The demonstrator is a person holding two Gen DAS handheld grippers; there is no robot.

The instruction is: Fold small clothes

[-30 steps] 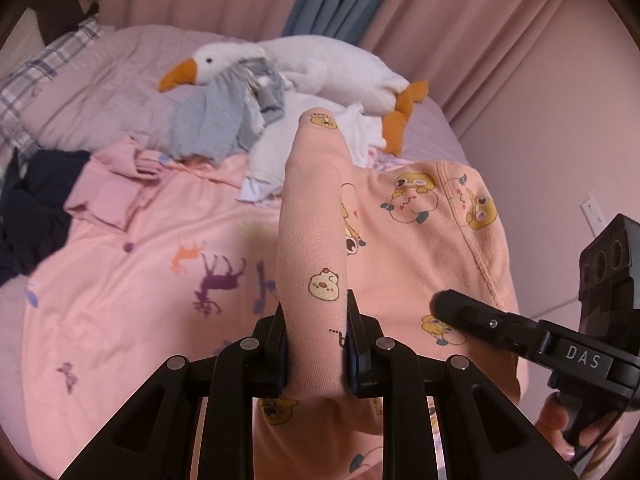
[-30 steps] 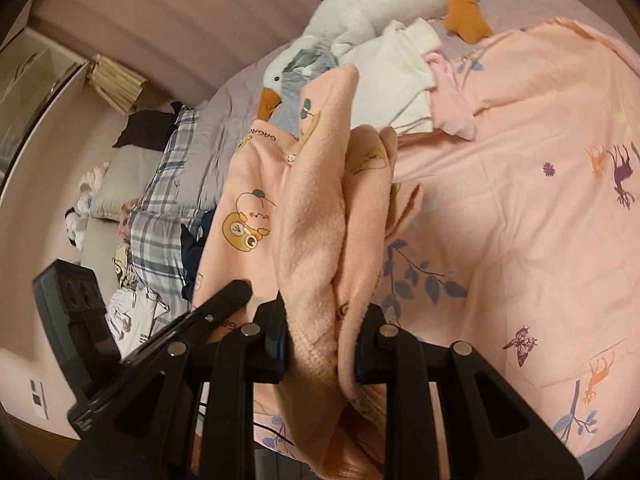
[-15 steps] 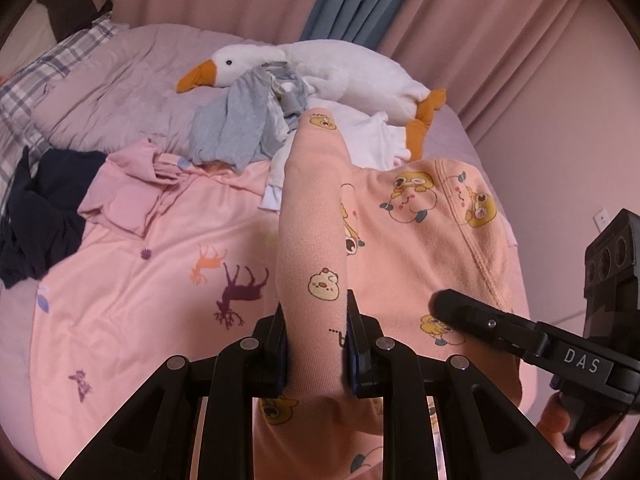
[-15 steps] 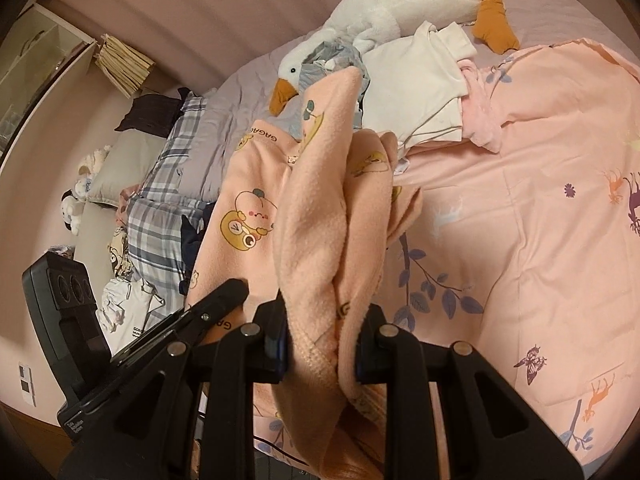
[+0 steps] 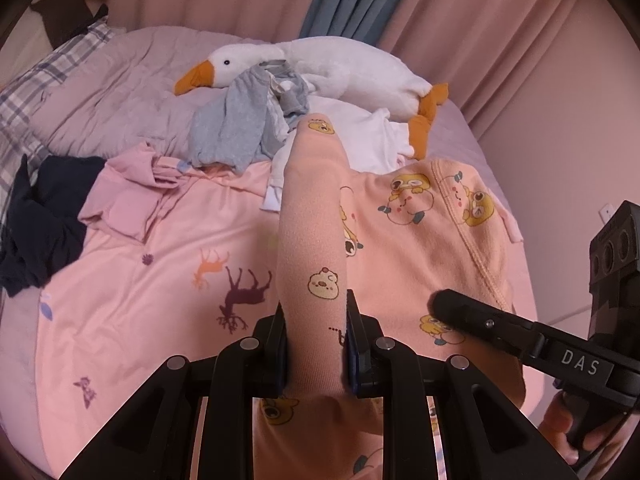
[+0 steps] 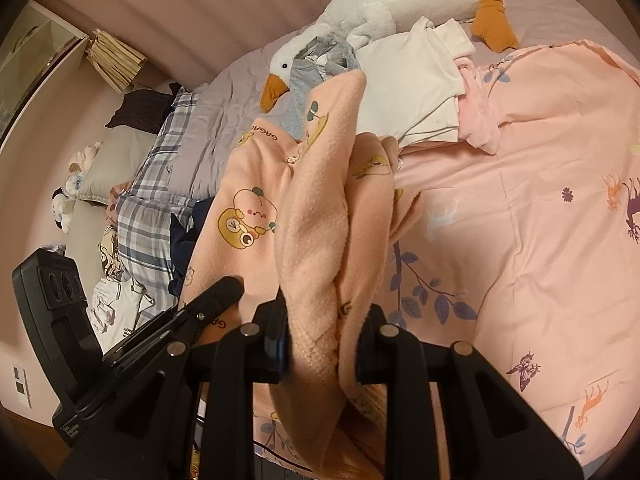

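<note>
Left gripper (image 5: 314, 344): angled down over the bed (image 5: 120, 80), jaws clamping the peach garment (image 5: 420, 240).
Right gripper (image 6: 322, 344): angled down, jaws pinching its bunched edge.

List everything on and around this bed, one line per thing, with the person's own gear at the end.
Peach fleece garment with cartoon print: one, peach, held up over the bed by both tongs.
Pink animal-print bedsheet: one, pink, spread over the bed.
White plush goose: one, white with orange beak and feet, far side of the bed.
Grey garment: one, grey, draped on the goose.
White garment: one, white, beside the goose.
Pink crumpled garment: one, pink, on the sheet.
Dark navy garment: one, navy, bed's edge.
Plaid blanket: one, grey-blue.
Left tongs: black, clamped on a peach fold.
Right tongs: black, clamped on bunched peach fleece.
</note>
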